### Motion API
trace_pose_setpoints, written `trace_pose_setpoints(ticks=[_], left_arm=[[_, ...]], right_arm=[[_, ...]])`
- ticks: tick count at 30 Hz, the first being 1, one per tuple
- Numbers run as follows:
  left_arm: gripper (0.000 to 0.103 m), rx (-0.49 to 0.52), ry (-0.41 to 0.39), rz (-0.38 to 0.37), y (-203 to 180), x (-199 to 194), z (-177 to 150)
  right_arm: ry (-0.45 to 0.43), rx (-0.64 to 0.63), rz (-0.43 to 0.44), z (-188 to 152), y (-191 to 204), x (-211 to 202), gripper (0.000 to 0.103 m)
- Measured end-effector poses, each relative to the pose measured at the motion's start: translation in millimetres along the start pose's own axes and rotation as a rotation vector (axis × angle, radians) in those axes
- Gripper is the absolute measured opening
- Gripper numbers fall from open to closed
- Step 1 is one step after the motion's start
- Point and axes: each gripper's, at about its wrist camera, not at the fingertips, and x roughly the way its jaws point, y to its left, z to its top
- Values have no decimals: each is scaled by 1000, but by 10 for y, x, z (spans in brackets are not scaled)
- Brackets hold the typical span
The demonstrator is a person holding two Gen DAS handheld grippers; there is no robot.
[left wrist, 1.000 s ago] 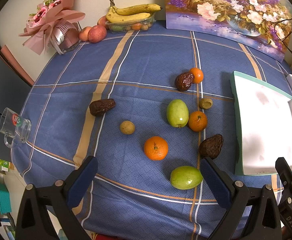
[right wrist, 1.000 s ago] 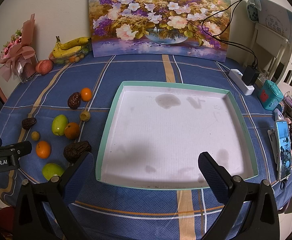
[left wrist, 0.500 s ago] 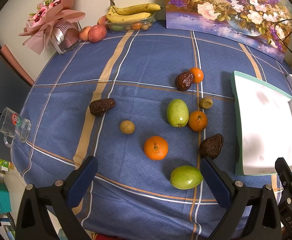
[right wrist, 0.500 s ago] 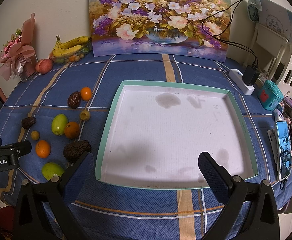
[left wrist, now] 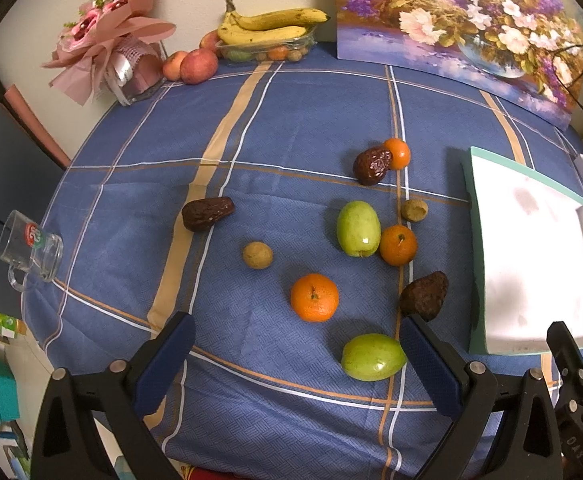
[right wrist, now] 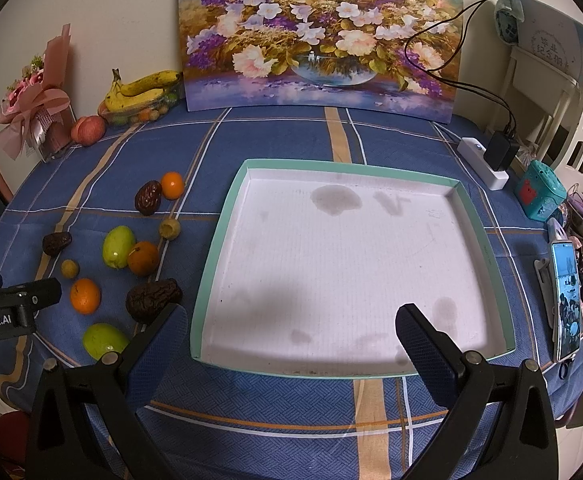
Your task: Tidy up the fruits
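Tray (right wrist: 215,240): we see it empty.
Fruits (left wrist: 314,297): all left on worktop.
Both hand-held grippers (left wrist: 295,360) (right wrist: 291,344): spread wide, holding nothing.

You are looking at a desk (right wrist: 275,140) covered by a blue cloth crossed with tan and white stripes, pushed against a plain cream wall (right wrist: 131,12). A large flower painting (right wrist: 319,36) leans on that wall at the desk's back edge. To your left a pink wrapped bouquet (left wrist: 111,48) stands in the corner, and a glass mug (left wrist: 31,246) sits at the desk's left edge. On your right a white power strip (right wrist: 481,160) holds a black adapter with cables running up the wall, near a white lattice chair (right wrist: 579,120). The light is warm and indoor.
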Motion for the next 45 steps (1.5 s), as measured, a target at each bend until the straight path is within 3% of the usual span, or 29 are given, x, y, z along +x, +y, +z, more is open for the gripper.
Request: trace_pose_setpoints(ticks=[6, 13, 19, 30, 39, 45], left_arm=[[103, -68, -24, -10, 136, 11, 64], [103, -133, -133, -55, 302, -60, 263], [103, -199, -197, -88, 559, -30, 458], [103, -199, -123, -122, 851, 168, 759], [103, -147, -128, -179, 967, 42, 742], [98, -130, -17, -242, 801, 283, 563]], right_arm=[[-10, 9, 14, 44, 15, 2, 103], [-11, 45, 132, 169, 64, 75, 103], [-40, -48, 204, 296, 337, 113, 103], [-9, -147, 325, 545, 825, 330, 102], [1, -169, 373, 744, 1025, 324, 71], [119, -181, 344, 650, 1059, 461, 68]])
